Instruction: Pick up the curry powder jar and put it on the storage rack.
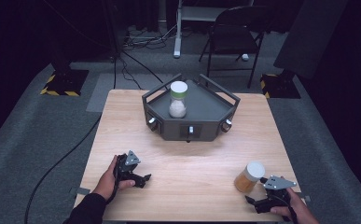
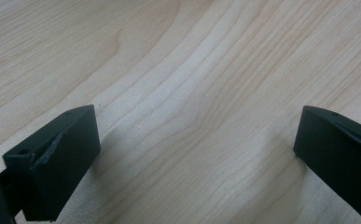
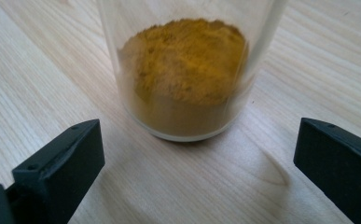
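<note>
A clear jar of yellow-brown powder [image 1: 249, 177] with a white lid stands upright near the table's front right corner. In the right gripper view the jar [image 3: 187, 79] is just ahead of my right gripper [image 3: 197, 161], whose jaws stand wide apart and do not touch it. From above, the right gripper [image 1: 256, 190] sits right beside the jar, held in a hand. A second jar holding white powder [image 1: 178, 99] stands in the grey tray [image 1: 206, 122] at the back. My left gripper [image 1: 145, 178] rests at the front left, open over bare wood [image 2: 197, 154].
The grey angular tray has raised handles and knobs on its front wall. The wooden table [image 1: 187, 158] has bare room between tray and grippers. Beyond the table are a folding chair [image 1: 236, 32], stands and cables on the grey floor.
</note>
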